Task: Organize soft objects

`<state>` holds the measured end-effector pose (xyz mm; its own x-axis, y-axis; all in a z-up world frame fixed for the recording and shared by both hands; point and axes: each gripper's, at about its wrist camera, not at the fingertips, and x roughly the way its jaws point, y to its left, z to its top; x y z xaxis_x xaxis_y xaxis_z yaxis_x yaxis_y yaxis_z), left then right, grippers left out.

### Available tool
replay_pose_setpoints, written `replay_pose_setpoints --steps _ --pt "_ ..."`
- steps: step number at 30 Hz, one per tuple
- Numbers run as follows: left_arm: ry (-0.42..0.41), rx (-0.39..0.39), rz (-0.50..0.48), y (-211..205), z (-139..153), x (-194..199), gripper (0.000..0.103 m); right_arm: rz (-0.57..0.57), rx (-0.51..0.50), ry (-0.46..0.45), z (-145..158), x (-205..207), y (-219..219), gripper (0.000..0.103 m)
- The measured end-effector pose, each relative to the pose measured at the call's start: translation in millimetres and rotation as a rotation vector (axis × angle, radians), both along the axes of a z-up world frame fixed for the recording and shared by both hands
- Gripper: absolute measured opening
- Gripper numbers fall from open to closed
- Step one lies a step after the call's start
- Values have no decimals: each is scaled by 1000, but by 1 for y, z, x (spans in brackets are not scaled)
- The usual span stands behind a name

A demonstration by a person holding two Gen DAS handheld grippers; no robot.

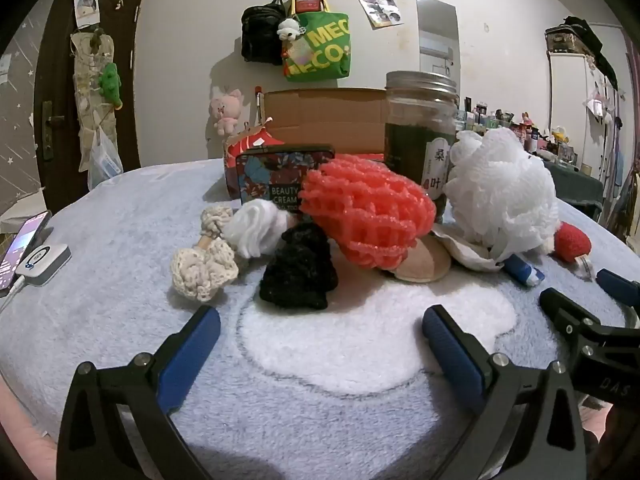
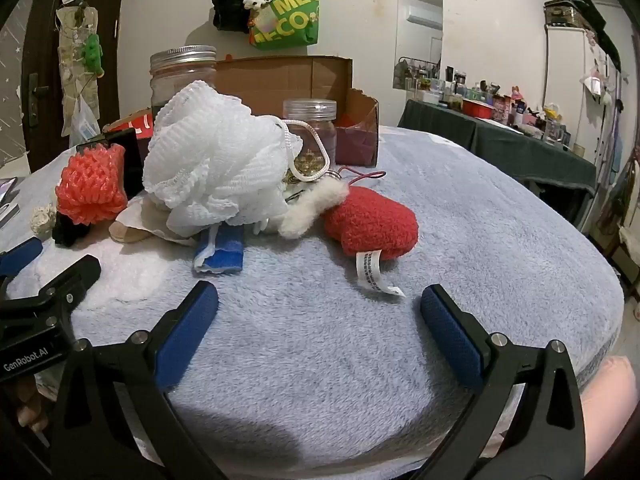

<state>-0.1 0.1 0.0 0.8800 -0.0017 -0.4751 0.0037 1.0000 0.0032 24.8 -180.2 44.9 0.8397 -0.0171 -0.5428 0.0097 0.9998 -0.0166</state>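
Fleece, pale blue and deep-piled, covers the bed (image 1: 100, 320) on which the soft things lie heaped. From the left gripper (image 1: 320, 328), whose jaws stand wide and empty, the pile sits at twelve o'clock. At eleven o'clock lies a cream crocheted scrunchie (image 1: 202, 268), knobbly and limp. A black scrunchie (image 1: 298, 272) lies nearest, dead ahead, loose enough to pinch anywhere on its ring. Just behind it the coral foam net (image 1: 366, 216) looks springy and nearly weightless; a light squeeze across its middle should do, though it may crush. At one o'clock the white mesh pouf (image 1: 500, 192) is airy and ruffled, leaning against a glass jar (image 1: 420, 128), which is hard and could tip.

From the right gripper (image 2: 320, 312), also wide and empty, the red knitted heart (image 2: 372, 224) lies at twelve o'clock, plump and grippy, best taken across its bulge rather than by its slick label (image 2: 374, 272).
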Motion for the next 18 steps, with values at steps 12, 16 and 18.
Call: replay_pose_setpoints --steps 12,16,18 --pt "4 -2 0 0 0 -2 103 1 5 5 0 1 0 103" --pt "7 -1 0 0 0 0 103 1 5 6 0 1 0 103" --pt "8 -1 0 0 0 0 103 1 5 6 0 1 0 103"
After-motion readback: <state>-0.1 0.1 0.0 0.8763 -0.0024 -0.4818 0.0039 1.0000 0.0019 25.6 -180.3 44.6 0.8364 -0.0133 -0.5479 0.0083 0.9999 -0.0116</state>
